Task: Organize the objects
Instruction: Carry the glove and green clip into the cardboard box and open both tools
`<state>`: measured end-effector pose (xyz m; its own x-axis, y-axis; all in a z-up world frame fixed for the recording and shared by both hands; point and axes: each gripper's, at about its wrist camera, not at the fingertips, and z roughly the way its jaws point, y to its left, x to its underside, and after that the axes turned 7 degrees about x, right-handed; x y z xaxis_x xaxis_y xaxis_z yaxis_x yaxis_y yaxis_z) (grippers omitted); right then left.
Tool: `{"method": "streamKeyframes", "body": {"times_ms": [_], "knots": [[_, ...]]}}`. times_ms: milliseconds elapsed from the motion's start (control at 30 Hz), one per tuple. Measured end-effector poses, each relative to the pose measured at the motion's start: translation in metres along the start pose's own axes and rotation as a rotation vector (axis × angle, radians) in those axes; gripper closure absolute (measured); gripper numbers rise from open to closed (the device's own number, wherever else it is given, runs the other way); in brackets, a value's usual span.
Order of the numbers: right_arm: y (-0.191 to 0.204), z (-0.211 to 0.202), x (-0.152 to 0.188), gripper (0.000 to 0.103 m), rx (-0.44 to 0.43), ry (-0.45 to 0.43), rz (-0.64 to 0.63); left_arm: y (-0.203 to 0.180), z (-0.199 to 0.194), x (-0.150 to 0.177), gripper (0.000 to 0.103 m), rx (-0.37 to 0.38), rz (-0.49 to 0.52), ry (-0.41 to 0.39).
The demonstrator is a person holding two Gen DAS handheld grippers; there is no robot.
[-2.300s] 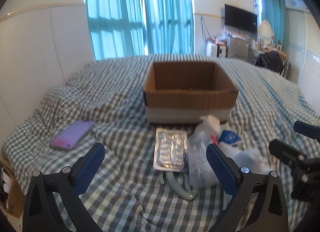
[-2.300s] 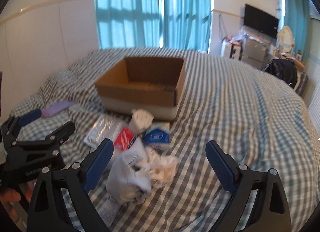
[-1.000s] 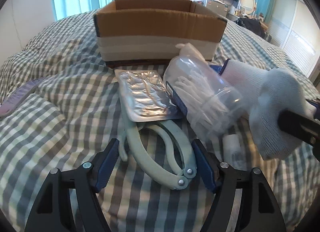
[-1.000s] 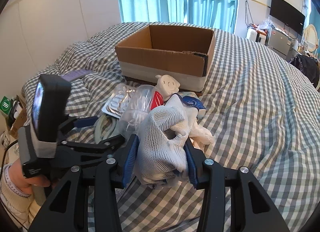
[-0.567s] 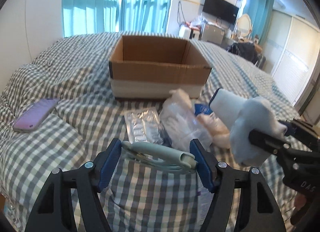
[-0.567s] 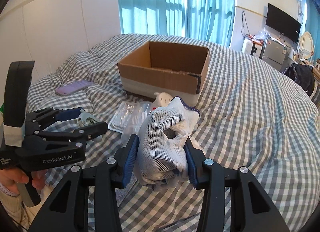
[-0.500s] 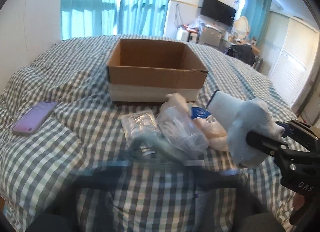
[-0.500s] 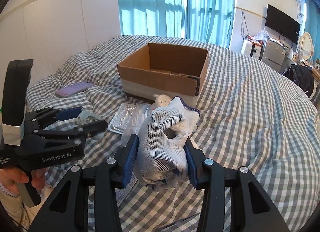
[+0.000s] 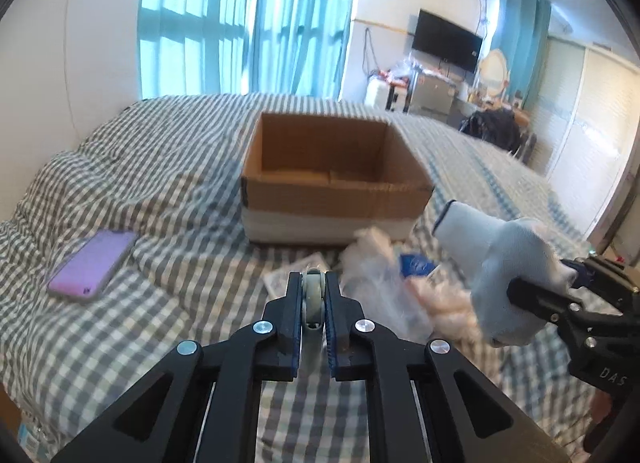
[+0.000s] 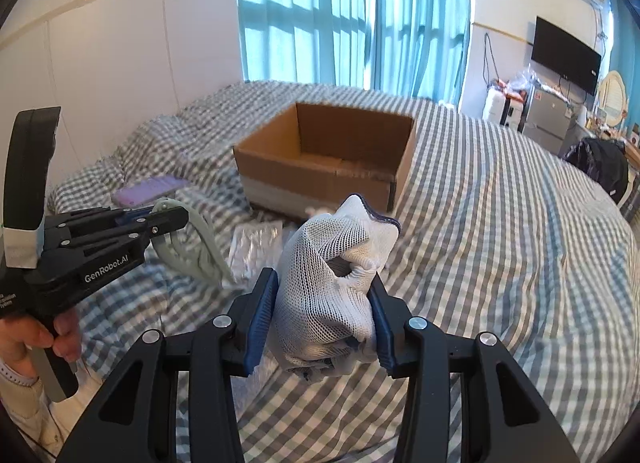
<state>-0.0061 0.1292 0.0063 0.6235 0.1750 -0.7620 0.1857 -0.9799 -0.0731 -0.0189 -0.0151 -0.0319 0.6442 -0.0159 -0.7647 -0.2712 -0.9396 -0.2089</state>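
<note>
Glove (image 10: 332, 283) pinched in my right jaws, held above the bed (image 10: 500, 263); left jaws clamp the pale green clip (image 9: 313, 295), near the open cardboard box (image 9: 332, 183). Purple phone (image 9: 92, 263) on bed.

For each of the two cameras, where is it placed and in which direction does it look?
Left wrist: on the left gripper, facing the cardboard box; its fingers clamp a pale green tool.
Right wrist: on the right gripper, facing the same box; it clamps a white glove.
Shared: box, purple phone, each other's gripper.
</note>
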Motion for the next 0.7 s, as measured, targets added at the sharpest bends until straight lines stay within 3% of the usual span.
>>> {"method": "streamKeyframes", "body": {"times_ms": [367, 700], "knots": [[0.001, -0.008, -0.071, 0.059, 0.003, -0.133, -0.037, -0.021, -0.013, -0.077, 0.094, 0.01, 0.09, -0.139], [0.0, 0.022, -0.146, 0.06, 0.028, -0.212, -0.044, -0.029, 0.003, -0.146, 0.094, 0.031, 0.122, -0.229]]}}
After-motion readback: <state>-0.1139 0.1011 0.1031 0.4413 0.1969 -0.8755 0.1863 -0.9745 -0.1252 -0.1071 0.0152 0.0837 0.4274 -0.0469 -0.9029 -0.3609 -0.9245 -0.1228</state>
